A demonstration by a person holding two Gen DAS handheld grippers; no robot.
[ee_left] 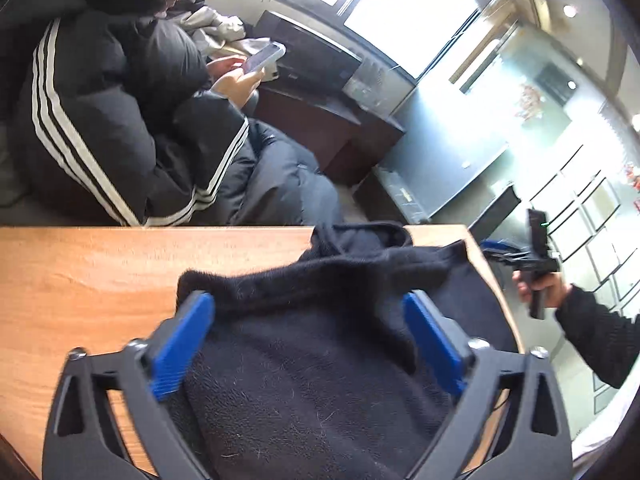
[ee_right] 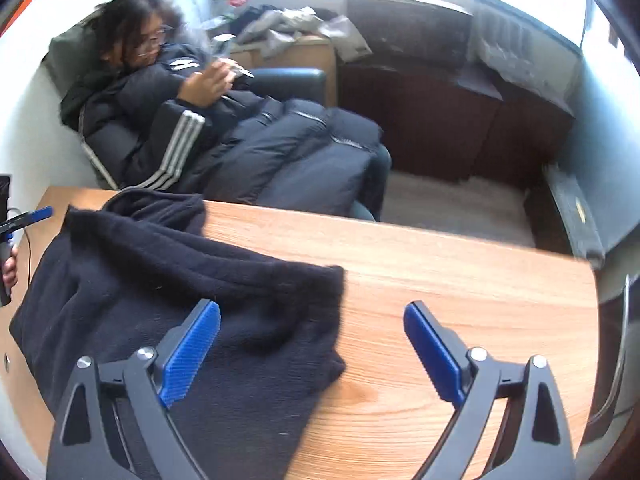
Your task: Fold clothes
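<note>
A dark navy knitted garment (ee_left: 320, 352) lies bunched on the wooden table (ee_left: 100, 280). My left gripper (ee_left: 310, 312) hovers over it with its blue-padded jaws wide open and nothing held. In the right wrist view the same garment (ee_right: 160, 280) covers the table's left part. My right gripper (ee_right: 312, 322) is open and empty above the garment's right edge, its left finger (ee_right: 192, 352) over the cloth and its right finger (ee_right: 432, 348) over bare wood (ee_right: 460, 280). The right gripper also shows at the right in the left wrist view (ee_left: 536, 256), and the left gripper shows at the left edge of the right wrist view (ee_right: 24, 218).
A person in a black striped puffer jacket (ee_right: 168, 120) sits just beyond the table's far edge, looking at a phone (ee_left: 264, 56). Dark wooden cabinets (ee_right: 440, 120) stand behind. The table's right end (ee_right: 592, 280) is rounded.
</note>
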